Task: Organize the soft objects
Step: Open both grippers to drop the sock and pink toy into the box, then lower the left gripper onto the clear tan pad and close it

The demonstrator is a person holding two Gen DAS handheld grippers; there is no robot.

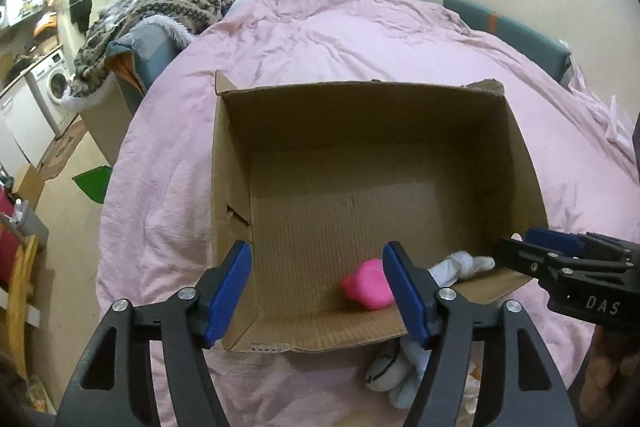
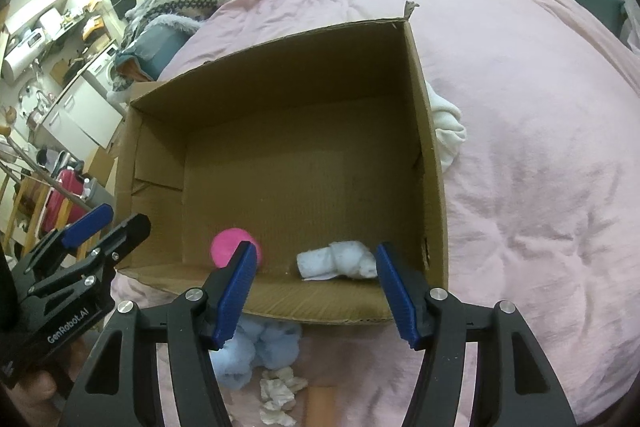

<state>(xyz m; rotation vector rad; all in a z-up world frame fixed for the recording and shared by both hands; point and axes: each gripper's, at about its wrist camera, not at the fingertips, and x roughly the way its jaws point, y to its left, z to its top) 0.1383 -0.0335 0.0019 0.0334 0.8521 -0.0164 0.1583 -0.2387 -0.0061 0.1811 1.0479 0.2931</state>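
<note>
Both claws hang wide open and hold nothing. The left gripper [image 1: 318, 291] hovers over the near wall of the cardboard box [image 1: 232, 163], with the pink soft ball [image 1: 366, 287] lying on the box floor just beside its right finger. The right gripper [image 2: 316, 287] spreads above the same near wall; the rolled white cloth [image 2: 336, 261] lies in the box between its fingers, untouched. Below it, outside the box, sits a pale blue plush [image 2: 260, 347].

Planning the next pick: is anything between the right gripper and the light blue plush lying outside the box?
Nothing visible blocks it. The light blue plush lies on the pink bedcover just below the open right gripper, outside the cardboard box near wall.
</note>
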